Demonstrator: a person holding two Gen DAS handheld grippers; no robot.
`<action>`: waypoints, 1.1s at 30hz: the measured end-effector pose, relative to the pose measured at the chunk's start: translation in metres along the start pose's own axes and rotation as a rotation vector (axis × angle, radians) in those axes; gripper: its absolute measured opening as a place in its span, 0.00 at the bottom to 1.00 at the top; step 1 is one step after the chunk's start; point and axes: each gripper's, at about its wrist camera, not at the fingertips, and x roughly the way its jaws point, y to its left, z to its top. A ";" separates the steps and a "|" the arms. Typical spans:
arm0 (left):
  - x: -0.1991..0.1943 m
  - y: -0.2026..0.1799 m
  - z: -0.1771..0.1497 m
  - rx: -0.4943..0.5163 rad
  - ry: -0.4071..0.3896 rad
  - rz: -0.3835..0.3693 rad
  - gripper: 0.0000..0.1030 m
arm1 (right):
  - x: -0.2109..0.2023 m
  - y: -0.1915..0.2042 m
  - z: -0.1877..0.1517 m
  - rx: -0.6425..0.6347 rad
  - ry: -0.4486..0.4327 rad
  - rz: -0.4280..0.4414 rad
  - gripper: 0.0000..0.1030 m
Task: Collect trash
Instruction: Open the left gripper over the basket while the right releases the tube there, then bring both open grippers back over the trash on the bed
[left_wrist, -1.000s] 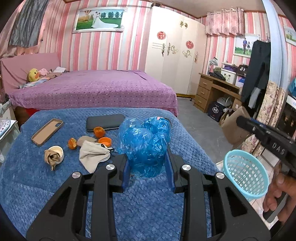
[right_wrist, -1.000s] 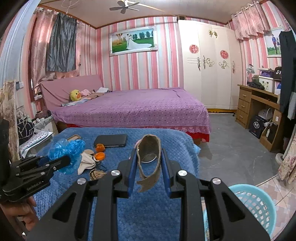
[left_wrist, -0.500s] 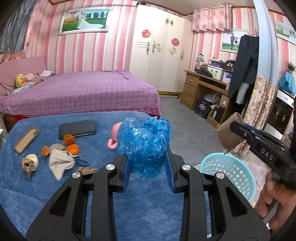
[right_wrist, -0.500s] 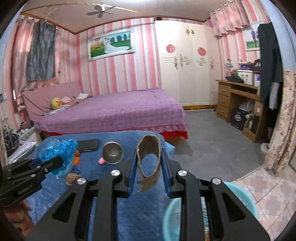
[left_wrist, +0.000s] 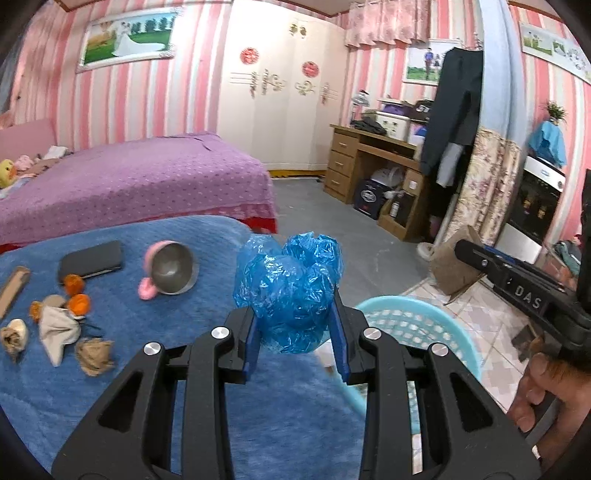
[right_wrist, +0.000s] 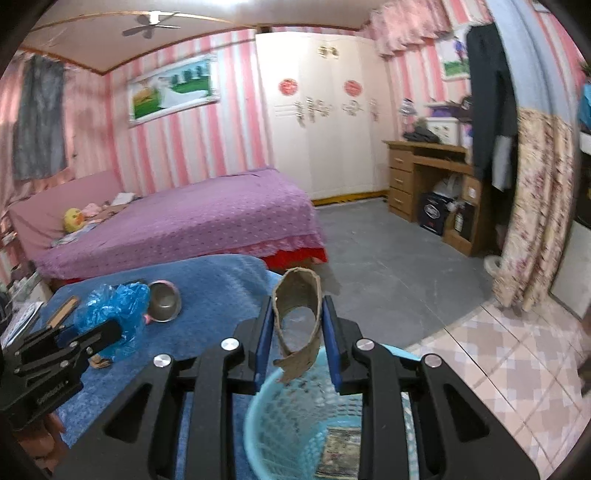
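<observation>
My left gripper (left_wrist: 295, 345) is shut on a crumpled blue plastic bag (left_wrist: 290, 288) and holds it above the blue blanket's right edge, next to the light blue basket (left_wrist: 417, 325). My right gripper (right_wrist: 297, 341) is shut on a brown cardboard ring (right_wrist: 297, 317) and holds it right over the basket (right_wrist: 295, 424). The ring also shows in the left wrist view (left_wrist: 452, 264). Orange peels (left_wrist: 75, 291), a beige cloth scrap (left_wrist: 57, 328) and brown crumpled bits (left_wrist: 94, 354) lie on the blanket at the left.
A steel bowl with a pink handle (left_wrist: 171, 267), a dark phone (left_wrist: 90, 258) and a phone case (left_wrist: 13, 288) lie on the blue blanket (left_wrist: 184, 369). A purple bed (left_wrist: 129, 177) stands behind. A wooden desk (left_wrist: 373, 162) stands at the right. The basket holds some paper (right_wrist: 340, 450).
Both grippers have swung right with their loads. The right gripper now hangs over the basket, and the left gripper has come to the blanket's edge beside it.
</observation>
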 end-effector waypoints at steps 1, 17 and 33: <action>0.004 -0.006 -0.001 0.005 0.004 -0.012 0.30 | 0.000 -0.005 0.000 0.011 0.003 -0.023 0.29; 0.044 -0.076 -0.018 0.109 0.057 -0.162 0.86 | -0.009 -0.062 0.000 0.152 -0.073 -0.141 0.63; -0.062 0.145 -0.022 -0.026 -0.043 0.317 0.85 | 0.008 0.063 -0.007 -0.017 -0.068 0.125 0.66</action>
